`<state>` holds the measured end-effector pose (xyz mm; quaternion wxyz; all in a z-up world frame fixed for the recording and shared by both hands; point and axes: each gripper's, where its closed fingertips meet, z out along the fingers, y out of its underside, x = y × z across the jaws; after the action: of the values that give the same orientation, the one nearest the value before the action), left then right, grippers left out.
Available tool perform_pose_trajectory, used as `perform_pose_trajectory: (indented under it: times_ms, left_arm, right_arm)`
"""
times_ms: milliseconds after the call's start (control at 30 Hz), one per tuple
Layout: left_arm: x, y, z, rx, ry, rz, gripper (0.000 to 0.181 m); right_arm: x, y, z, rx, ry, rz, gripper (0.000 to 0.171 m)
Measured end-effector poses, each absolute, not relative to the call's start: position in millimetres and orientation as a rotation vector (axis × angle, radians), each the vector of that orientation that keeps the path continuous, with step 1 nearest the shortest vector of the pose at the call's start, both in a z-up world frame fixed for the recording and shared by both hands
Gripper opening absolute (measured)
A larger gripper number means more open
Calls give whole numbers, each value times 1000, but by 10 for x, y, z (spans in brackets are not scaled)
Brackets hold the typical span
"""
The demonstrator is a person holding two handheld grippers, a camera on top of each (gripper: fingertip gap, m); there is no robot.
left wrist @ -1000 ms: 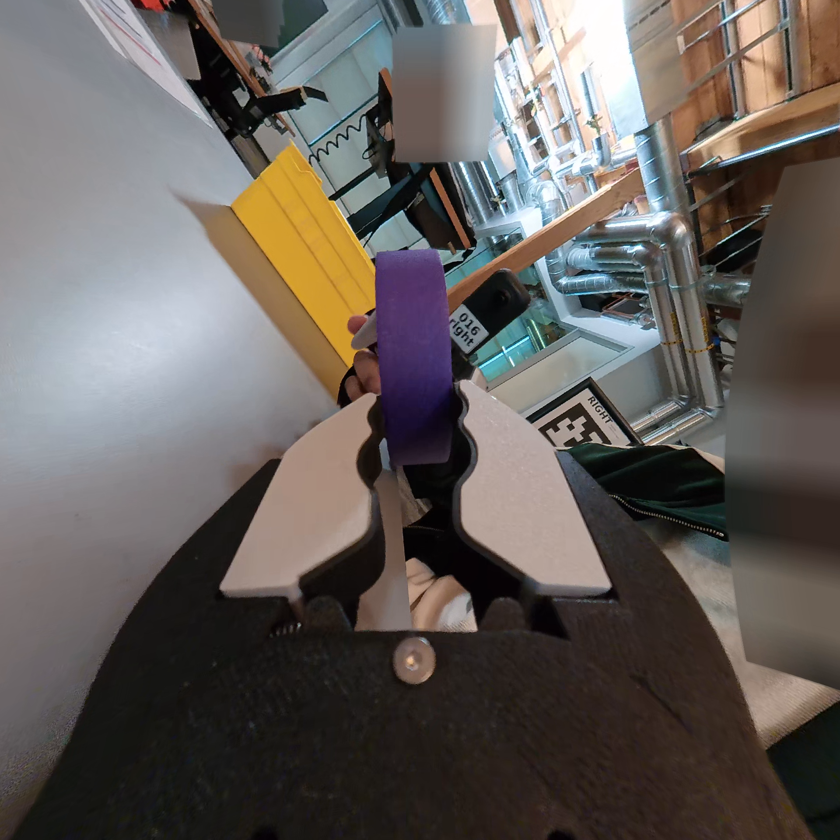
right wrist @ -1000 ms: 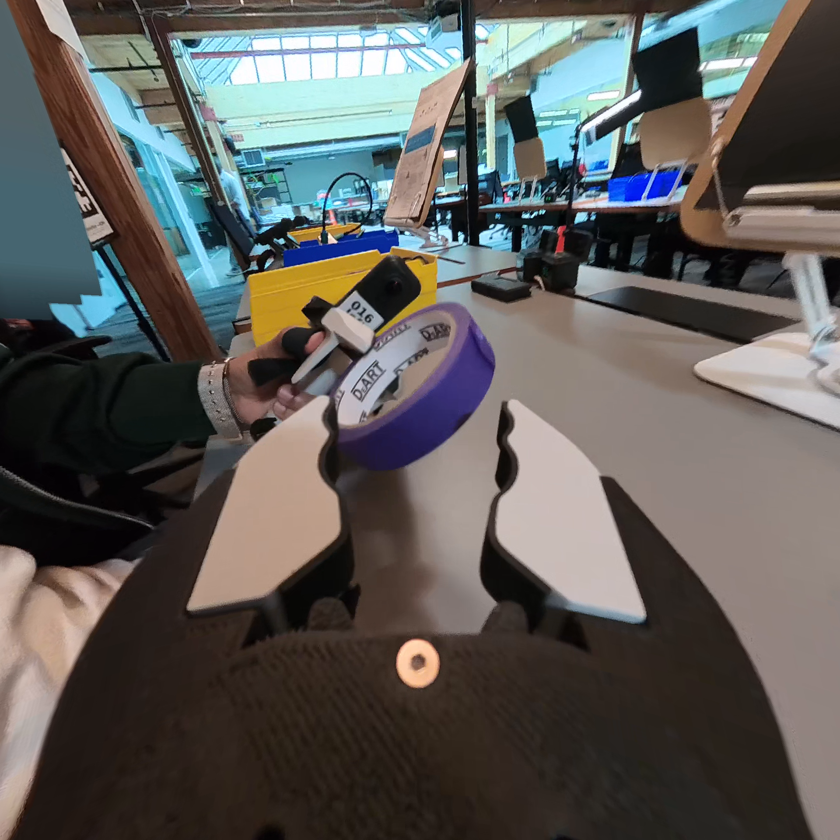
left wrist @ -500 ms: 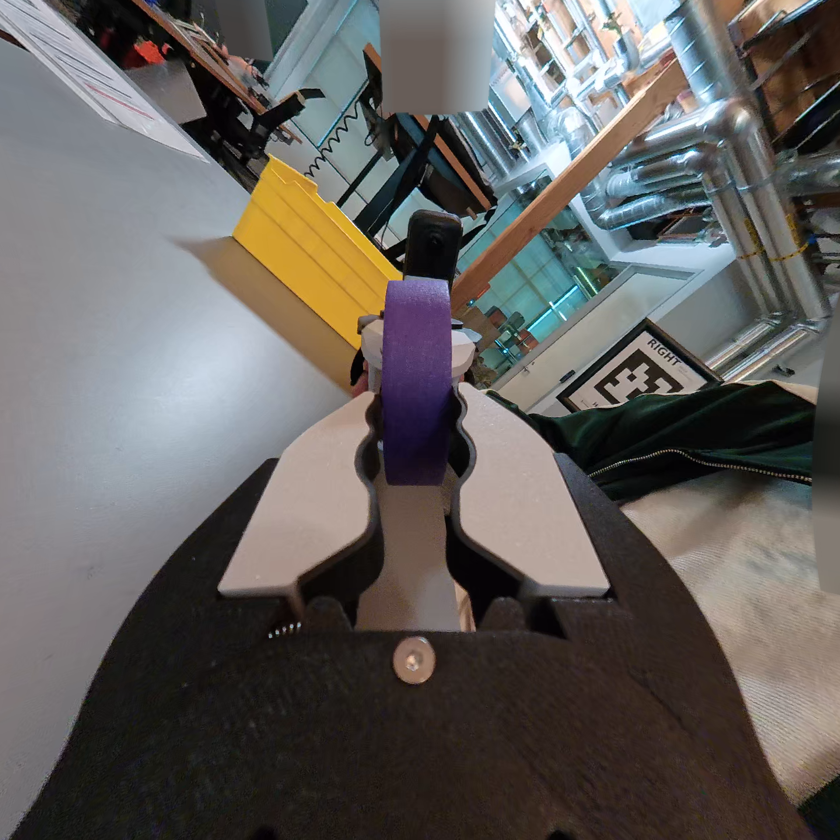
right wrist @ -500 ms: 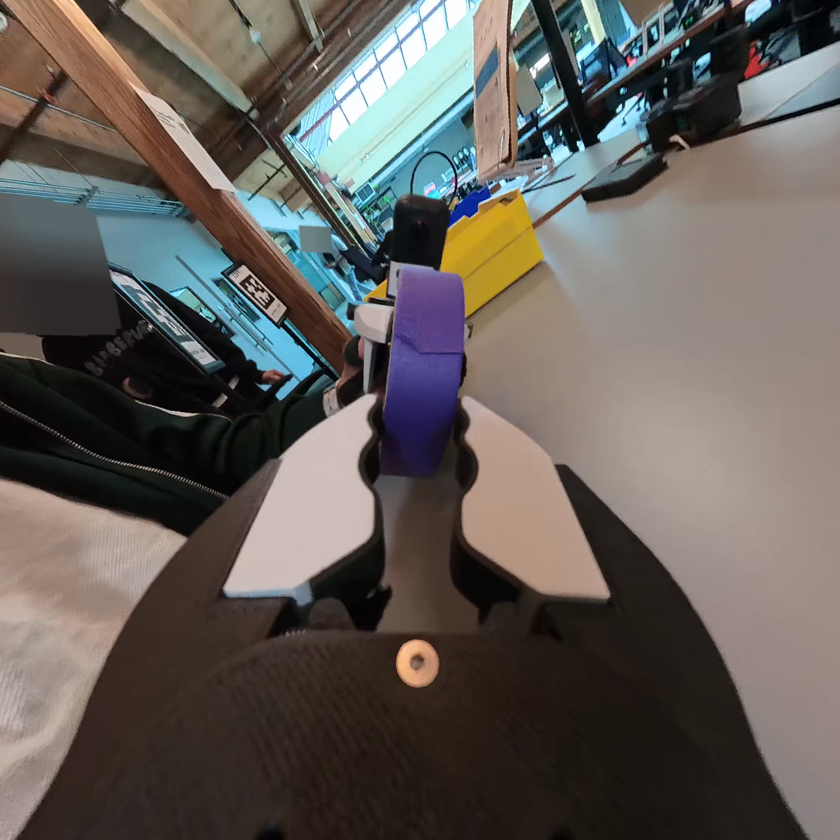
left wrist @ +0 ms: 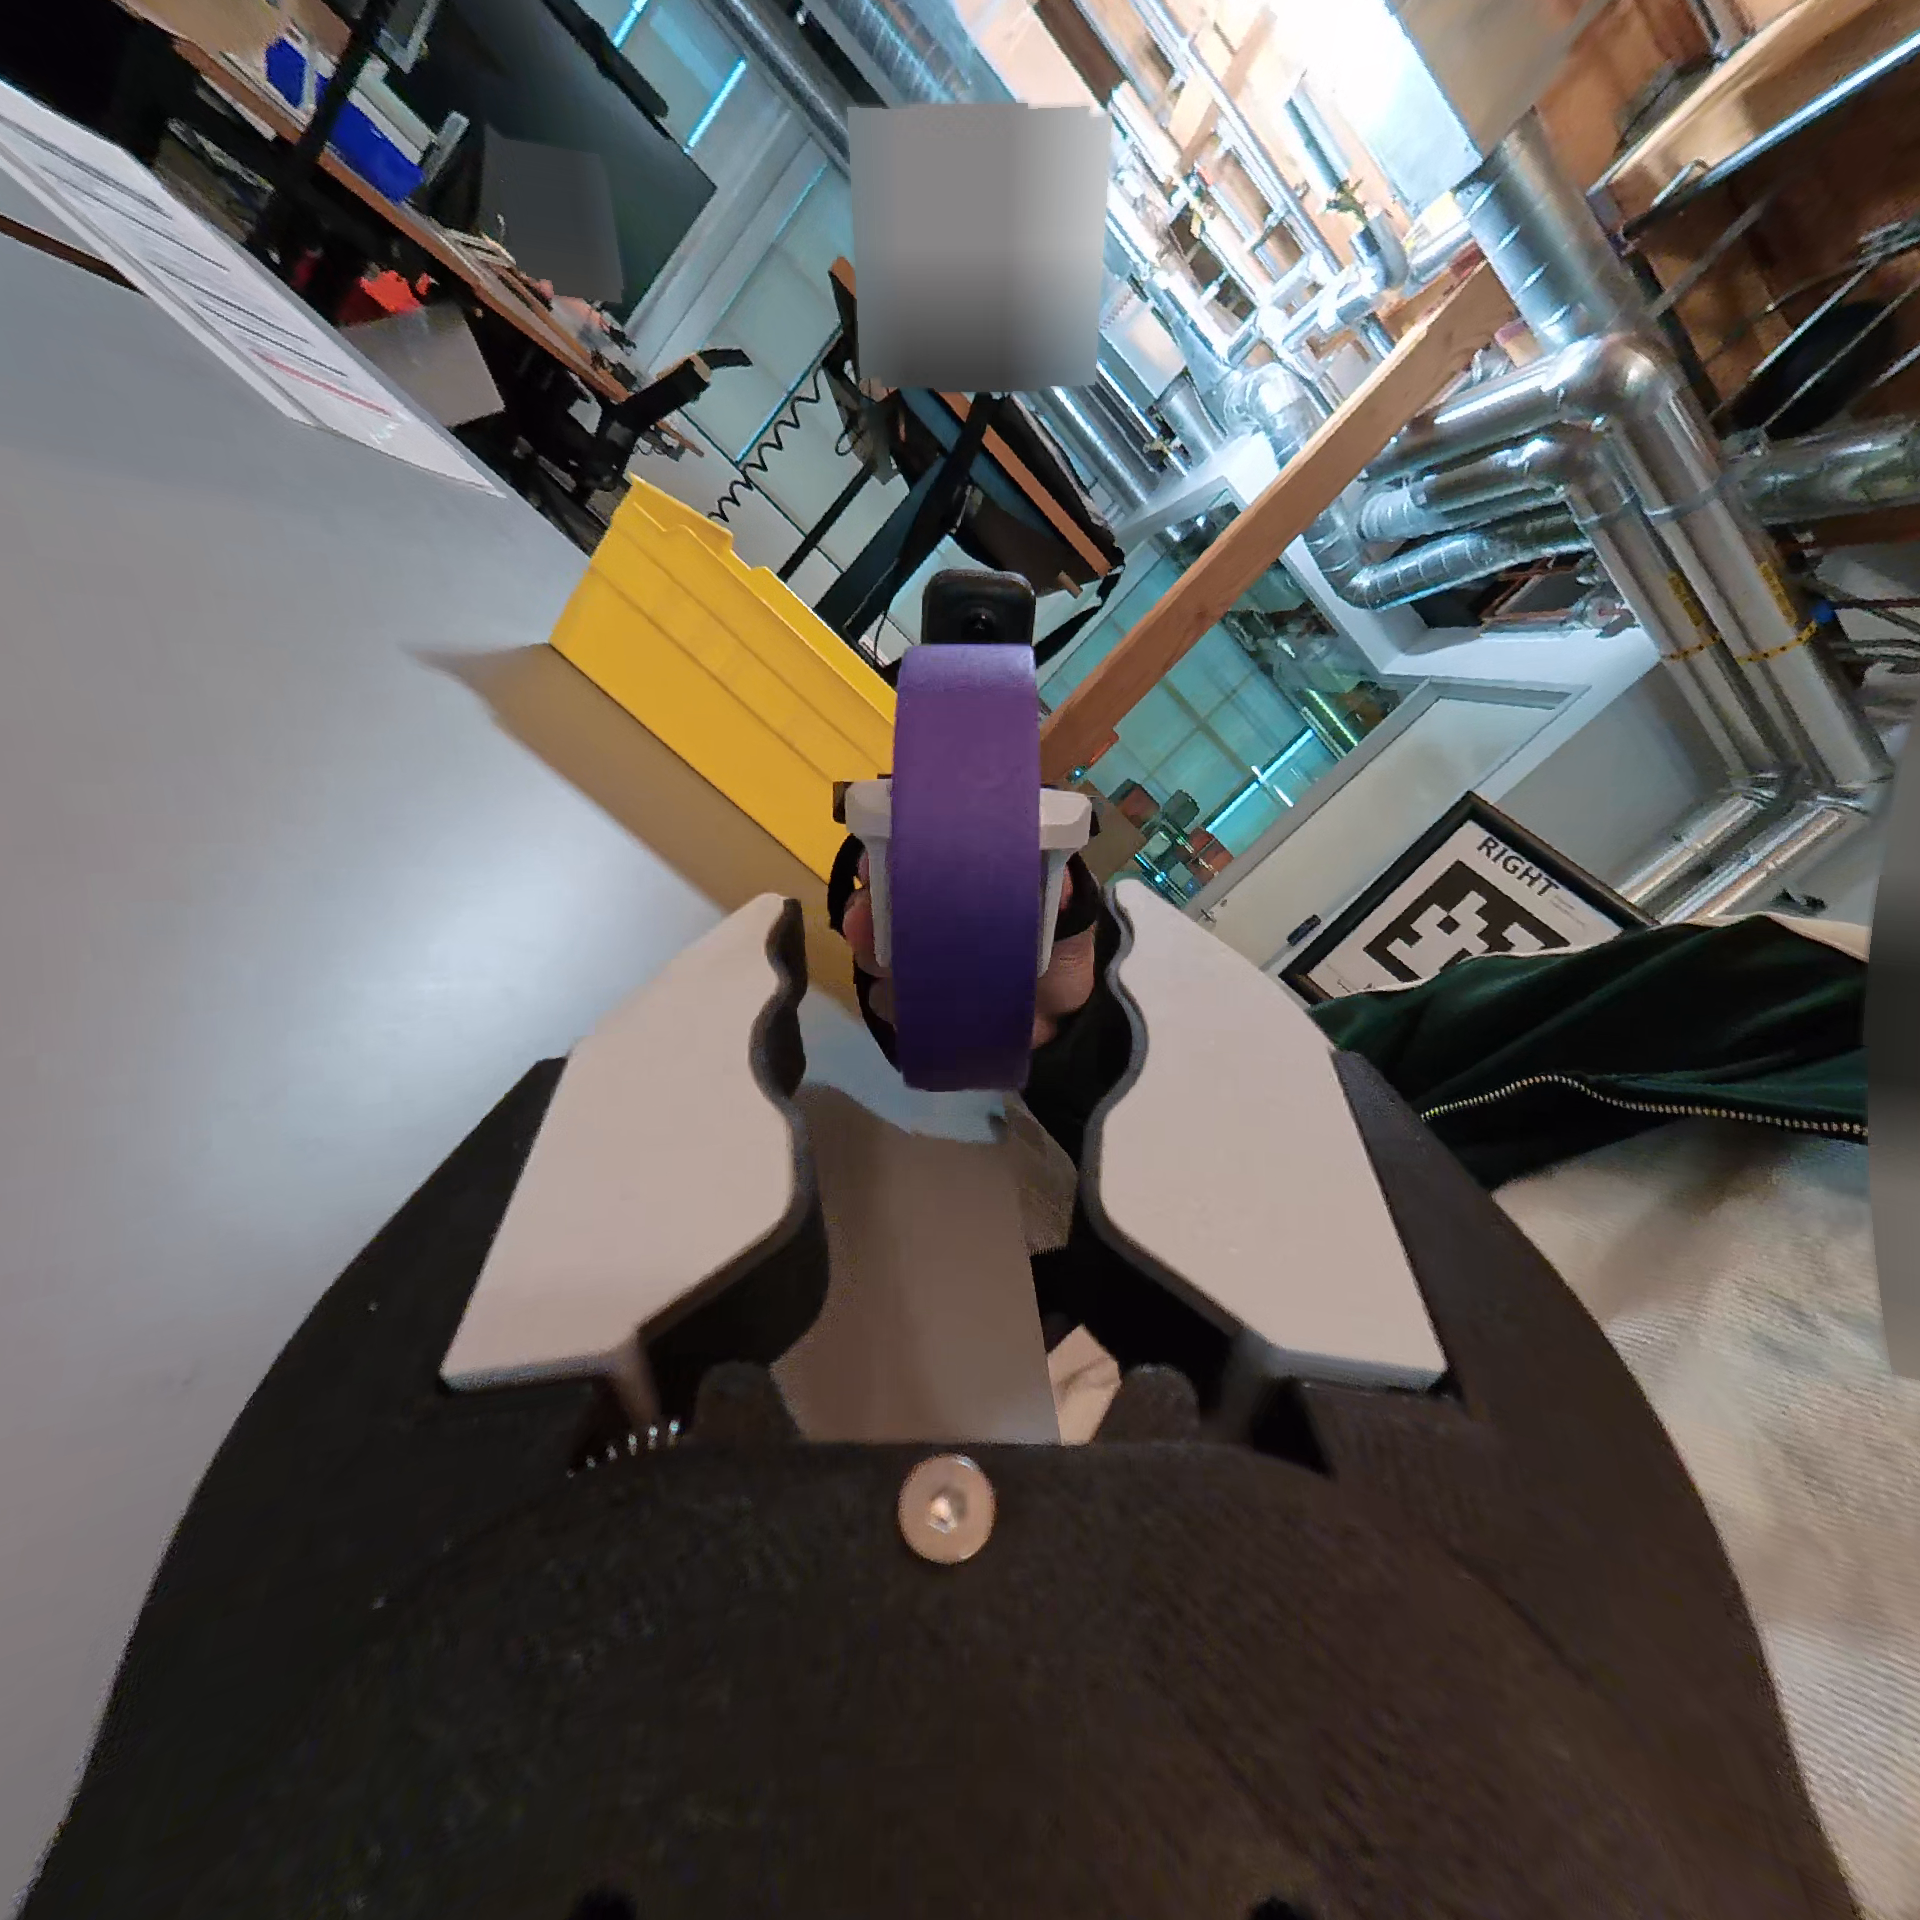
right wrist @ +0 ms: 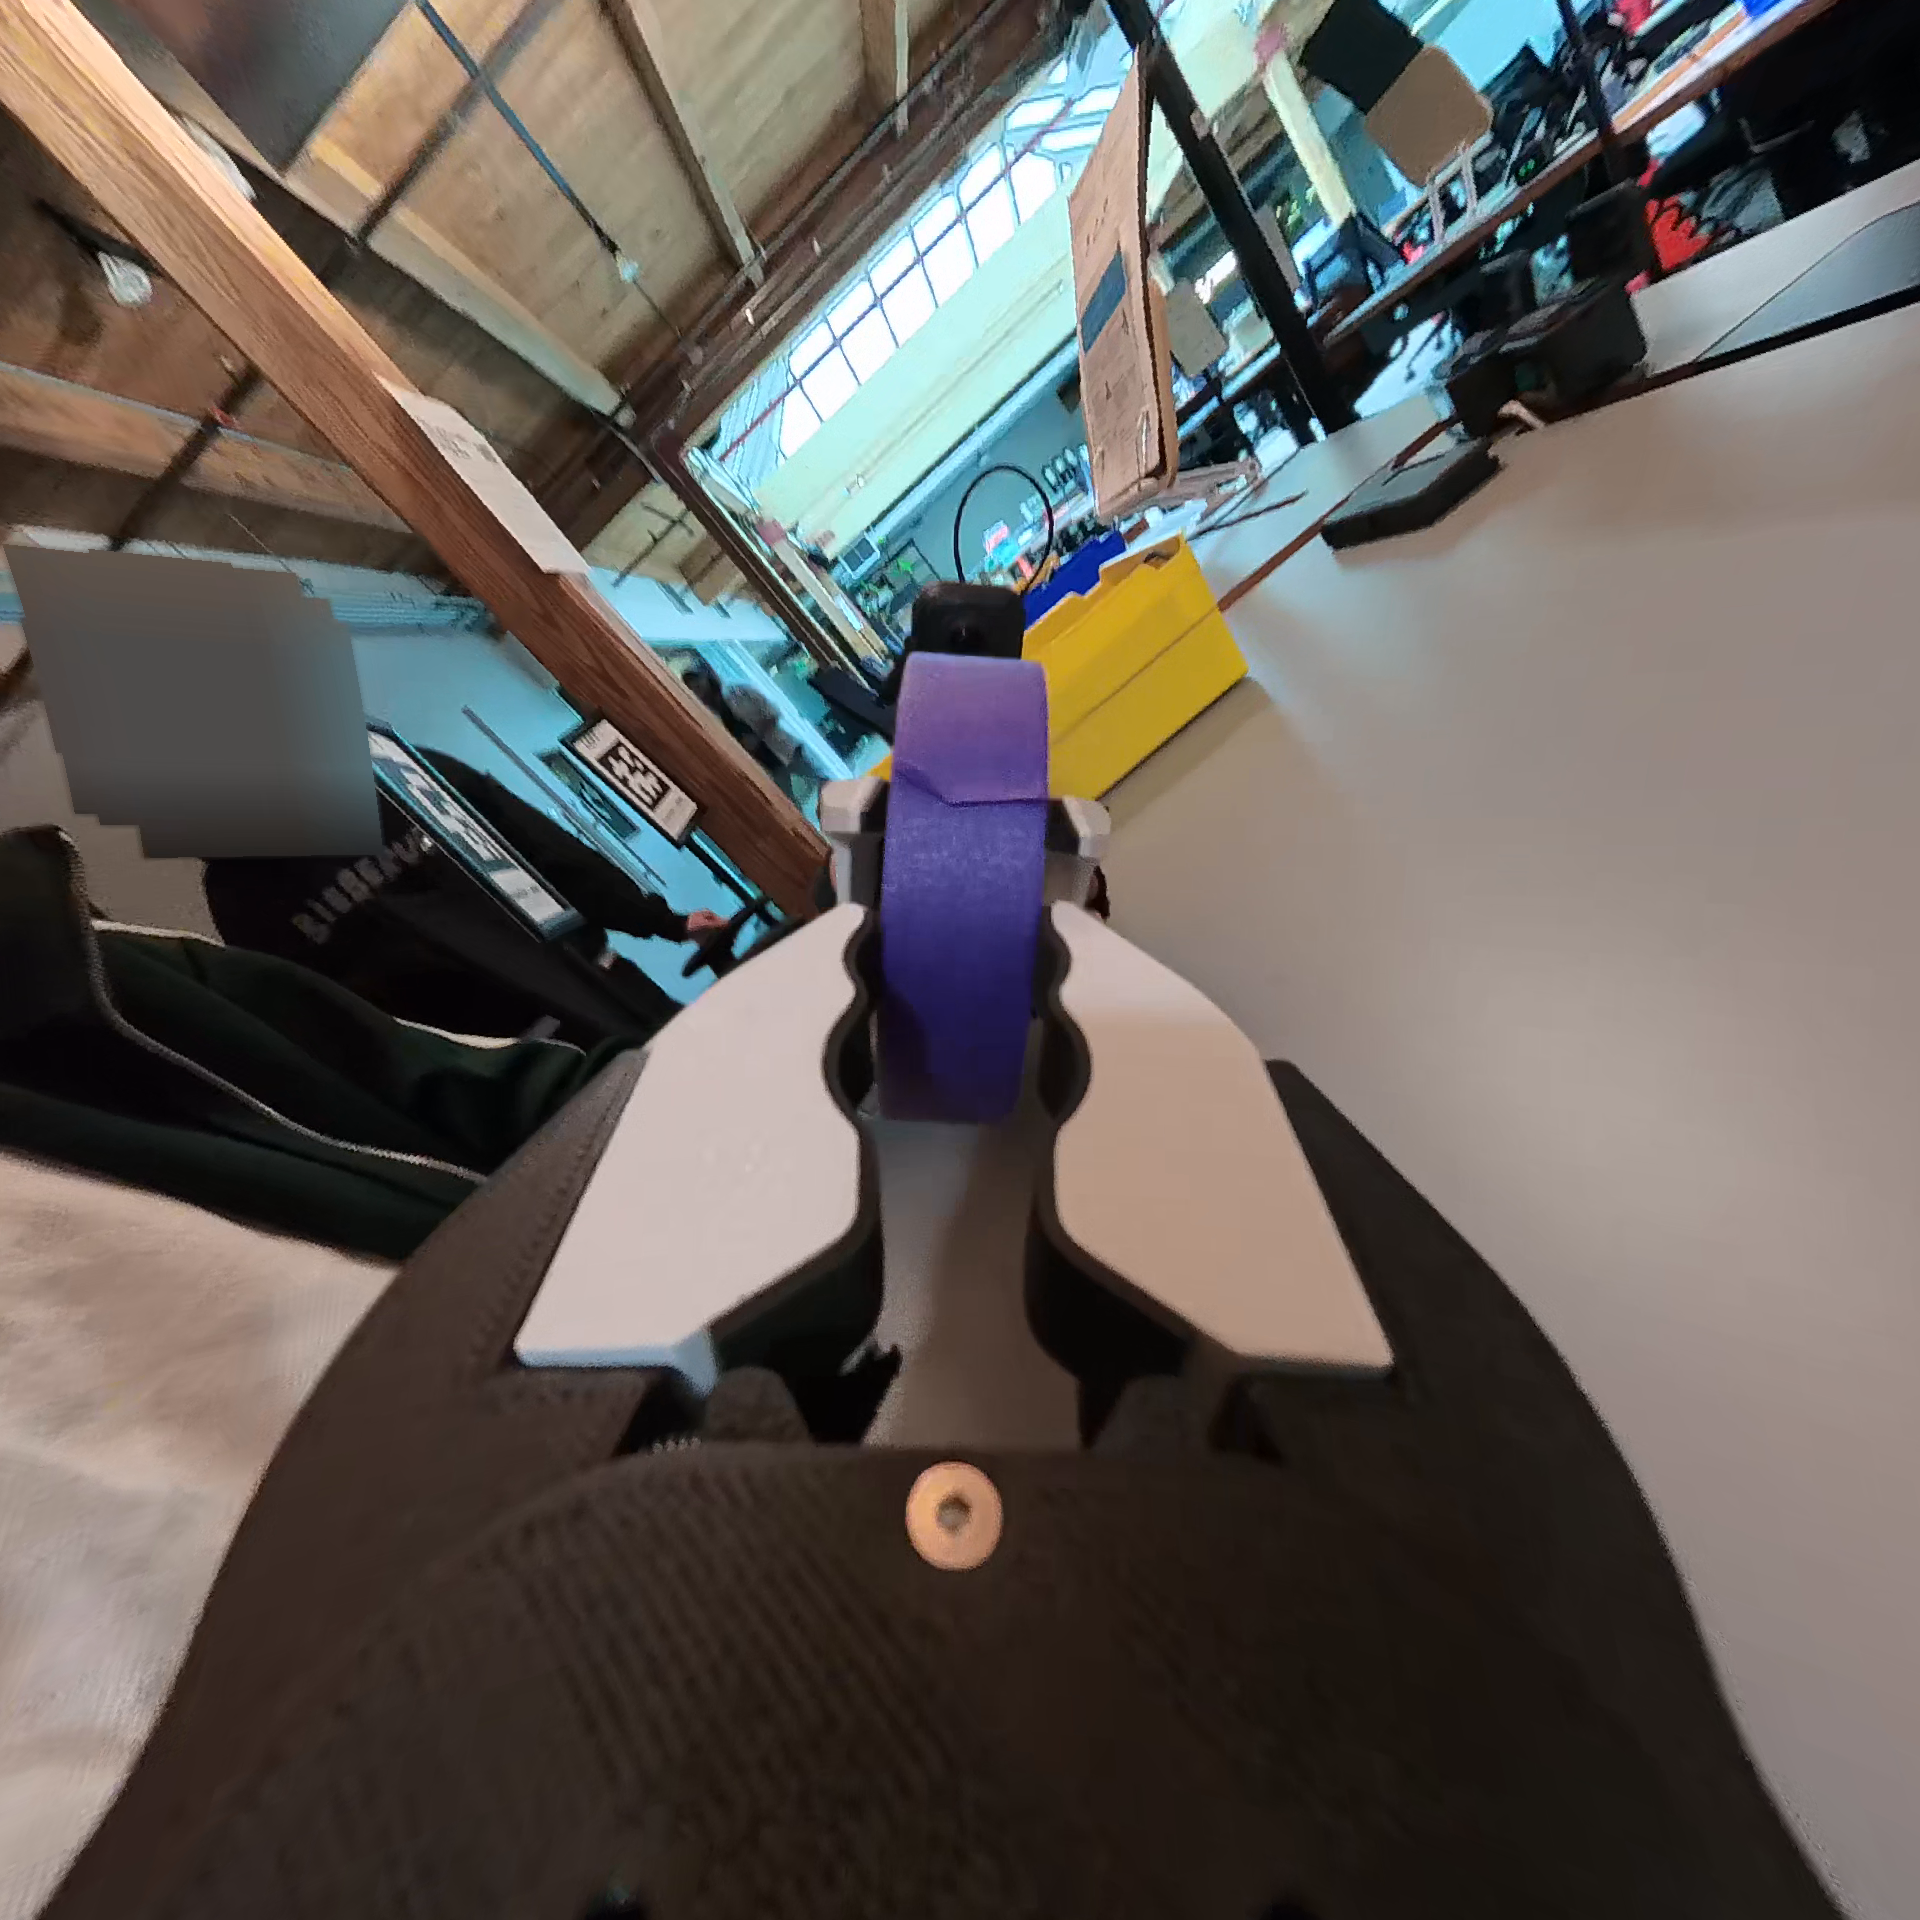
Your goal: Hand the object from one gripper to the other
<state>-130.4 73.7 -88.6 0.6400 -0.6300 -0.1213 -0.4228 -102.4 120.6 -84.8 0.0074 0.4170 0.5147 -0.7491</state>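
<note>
The grey table (left wrist: 239,831) fills the left half of the left wrist view and the right half of the right wrist view (right wrist: 1507,831). On it, near centre frame in both views, stands a yellow bin (left wrist: 717,696) (right wrist: 1132,644). Only the left wrist view shows the silver ducts (left wrist: 1621,436) at upper right, the printed sheet (left wrist: 229,301) lying on the table at upper left, and a framed black-and-white marker board (left wrist: 1455,925) at right of centre. Only the right wrist view shows the slanting wooden beam (right wrist: 416,468) across the upper left, the skylight windows at top centre, a leaning cardboard panel (right wrist: 1122,312) and a flat black device (right wrist: 1413,499) on the table at upper right. A dark green jacket sleeve (left wrist: 1621,1029) lies at right in the left view and at left in the right view (right wrist: 260,1081).

The left gripper (left wrist: 951,966) stands wide open, its fingers clear of the purple tape roll (left wrist: 966,873) on both sides. The right gripper (right wrist: 956,966) is closed onto the roll (right wrist: 961,914), fingers pressing its two flat sides. The roll is edge-on and upright at centre frame in both views, held above the table. In the left view the right gripper's pale fingertips (left wrist: 868,831) clamp the roll from behind, with the hand (left wrist: 1060,987) that holds it just below.
</note>
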Motion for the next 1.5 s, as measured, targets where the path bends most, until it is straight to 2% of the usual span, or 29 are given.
perform_pose_trajectory:
  times_ms: [267, 633, 900, 1033, 1500]
  left_arm:
    - [-1336, 715, -850, -1391, -296, -1008, 55]
    - [-1222, 749, -904, -1437, -267, -1037, 49]
    - [-1150, 782, -957, -1472, -261, -1056, 39]
    - [-1172, 791, -993, -1501, -271, -1010, 27]
    - [-1213, 770, -927, -1498, -282, -957, 27]
  right_arm:
    - [-1036, 1387, -738, 1306, 1433, -2440, 28]
    - [-1041, 1362, -765, 1319, 1477, -2429, 28]
    - [-1040, 1312, -784, 1319, 1511, -2416, 28]
    - [-1050, 1303, -814, 1339, 1533, -2399, 28]
    - [-1060, 1276, -840, 1325, 1584, -2421, 29]
